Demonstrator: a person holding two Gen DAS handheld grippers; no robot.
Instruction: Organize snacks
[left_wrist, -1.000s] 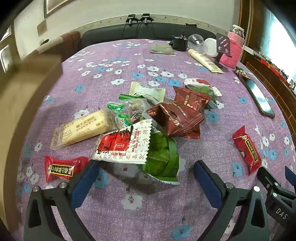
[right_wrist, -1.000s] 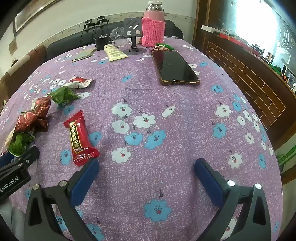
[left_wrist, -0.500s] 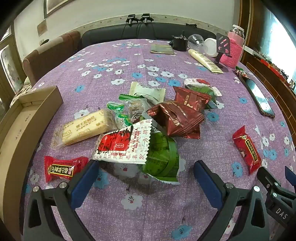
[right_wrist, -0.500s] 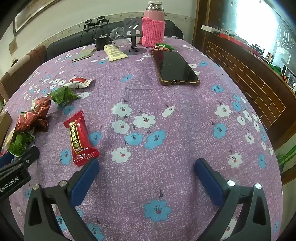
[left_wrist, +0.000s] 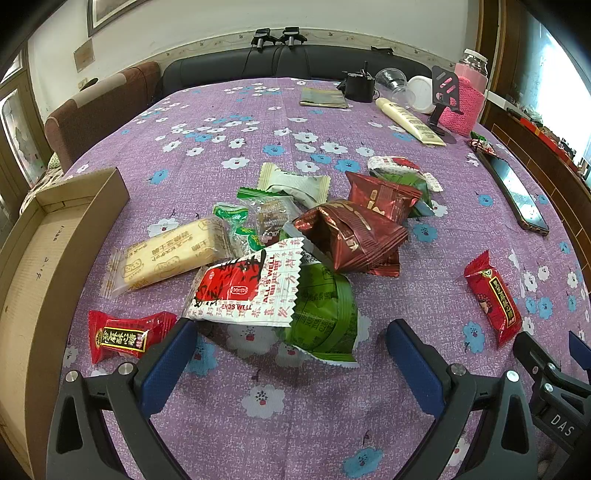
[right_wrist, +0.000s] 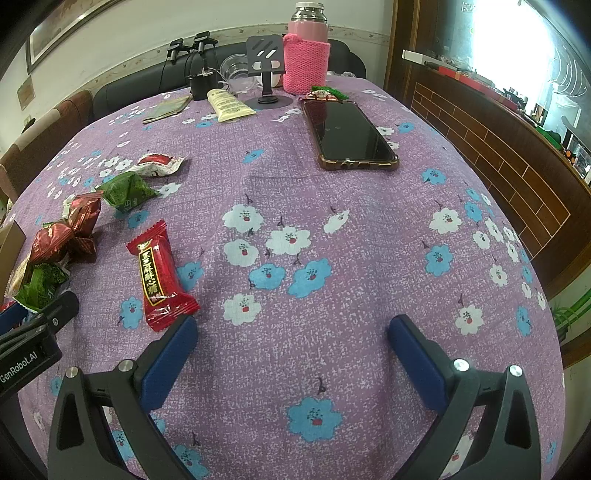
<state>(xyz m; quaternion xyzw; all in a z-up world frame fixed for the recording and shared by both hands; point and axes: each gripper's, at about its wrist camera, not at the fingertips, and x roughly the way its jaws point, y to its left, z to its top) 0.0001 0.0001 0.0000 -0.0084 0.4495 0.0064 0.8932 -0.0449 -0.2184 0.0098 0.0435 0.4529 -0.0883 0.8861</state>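
Observation:
A pile of snack packets lies on the purple flowered tablecloth (left_wrist: 229, 122): a white-and-red packet (left_wrist: 245, 290) over a green one (left_wrist: 323, 314), dark red packets (left_wrist: 351, 234), a pale biscuit bar (left_wrist: 168, 254). A red candy (left_wrist: 127, 336) lies at the left, another red candy (left_wrist: 493, 295) at the right, also in the right wrist view (right_wrist: 157, 275). An open cardboard box (left_wrist: 40, 258) stands at the left. My left gripper (left_wrist: 291, 350) is open and empty, just short of the green packet. My right gripper (right_wrist: 291, 347) is open and empty over bare cloth.
A phone (right_wrist: 349, 134) lies on the right side of the table. At the far end stand a pink-sleeved bottle (right_wrist: 306, 59), a phone stand (right_wrist: 266, 70), a cream tube (right_wrist: 229, 105), a plastic cup (left_wrist: 391, 79) and a flat pouch (left_wrist: 323, 98). Sofas line the far edge.
The cardboard box at the left, blurred and close a second ago, has come to rest on the table's left side. Both grippers and the snacks have stayed put.

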